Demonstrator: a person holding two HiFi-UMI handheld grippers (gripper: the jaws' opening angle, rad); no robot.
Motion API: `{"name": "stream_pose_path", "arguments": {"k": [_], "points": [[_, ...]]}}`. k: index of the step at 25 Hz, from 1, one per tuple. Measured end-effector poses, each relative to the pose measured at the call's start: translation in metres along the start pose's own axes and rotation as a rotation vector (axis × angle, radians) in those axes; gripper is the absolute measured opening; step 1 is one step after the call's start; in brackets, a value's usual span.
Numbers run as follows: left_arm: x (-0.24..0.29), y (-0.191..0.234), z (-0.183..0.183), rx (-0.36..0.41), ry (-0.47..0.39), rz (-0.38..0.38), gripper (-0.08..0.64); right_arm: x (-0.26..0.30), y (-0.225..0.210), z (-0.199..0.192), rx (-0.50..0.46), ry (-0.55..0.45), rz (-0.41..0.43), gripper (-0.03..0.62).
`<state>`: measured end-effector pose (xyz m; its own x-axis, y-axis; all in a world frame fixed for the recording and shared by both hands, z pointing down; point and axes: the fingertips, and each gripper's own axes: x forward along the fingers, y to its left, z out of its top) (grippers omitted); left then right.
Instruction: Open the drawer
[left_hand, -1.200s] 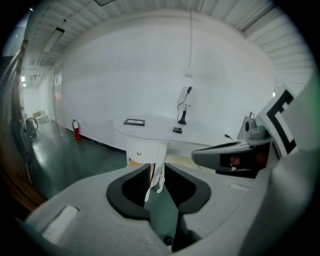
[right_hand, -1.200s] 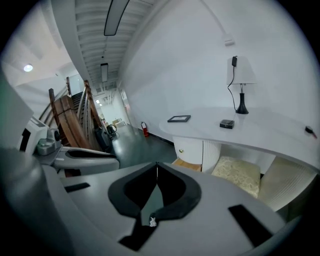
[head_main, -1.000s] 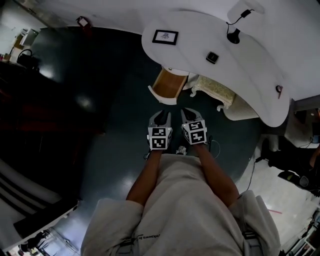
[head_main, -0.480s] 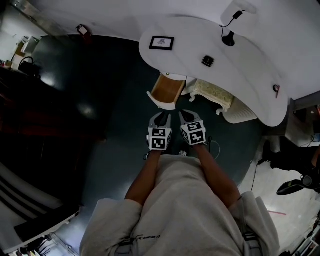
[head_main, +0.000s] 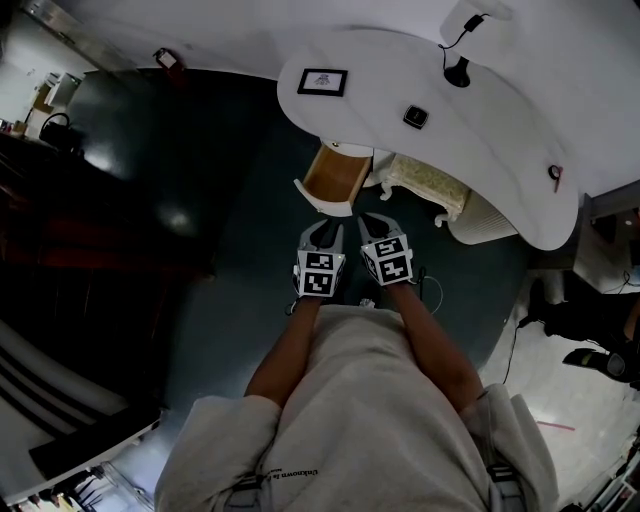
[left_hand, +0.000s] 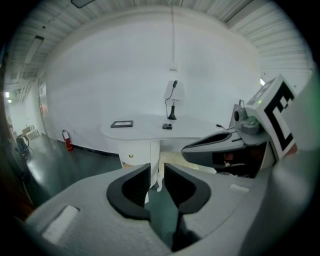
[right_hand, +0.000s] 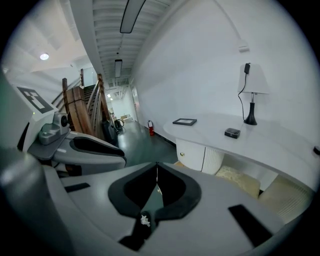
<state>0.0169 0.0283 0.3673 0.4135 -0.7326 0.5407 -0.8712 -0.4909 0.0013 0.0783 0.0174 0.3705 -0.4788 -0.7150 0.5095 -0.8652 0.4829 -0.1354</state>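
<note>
Picture frame (head_main: 323, 81), small black box (head_main: 416, 117), lamp (head_main: 459, 73) sitting on white bench (head_main: 500, 140); cushioned stool (head_main: 420, 185) standing partly beneath.

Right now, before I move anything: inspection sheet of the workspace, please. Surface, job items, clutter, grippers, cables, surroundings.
Surface: white curved desk, top mostly bare.
Job's things: drawer below the picture-frame end of the desk, pulled out, wooden inside showing.
Clutter: picture frame, small black box and lamp on the desk; small red thing near its far edge.
Grippers: left gripper jaws slightly apart, empty; right gripper jaws together, empty; both short of the drawer front, touching nothing.
Cables: lamp cord runs up to a wall plug; thin cable on the floor.
Surroundings: dark glossy floor; cushioned stool under the desk; fire extinguisher by the wall.
</note>
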Motion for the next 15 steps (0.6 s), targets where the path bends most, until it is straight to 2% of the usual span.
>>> {"name": "stream_pose_path", "arguments": {"k": [4, 9, 15], "points": [[-0.003, -0.004, -0.003, 0.012, 0.038, -0.006, 0.091, 0.000, 0.002, 0.001, 0.001, -0.003, 0.006, 0.017], [0.000, -0.010, -0.004, 0.012, 0.045, -0.016, 0.091, -0.003, -0.003, -0.003, 0.008, 0.006, 0.001, 0.017], [0.003, -0.010, 0.000, -0.006, 0.014, -0.011, 0.087, -0.007, -0.014, -0.007, 0.028, 0.005, -0.019, 0.017]]}}
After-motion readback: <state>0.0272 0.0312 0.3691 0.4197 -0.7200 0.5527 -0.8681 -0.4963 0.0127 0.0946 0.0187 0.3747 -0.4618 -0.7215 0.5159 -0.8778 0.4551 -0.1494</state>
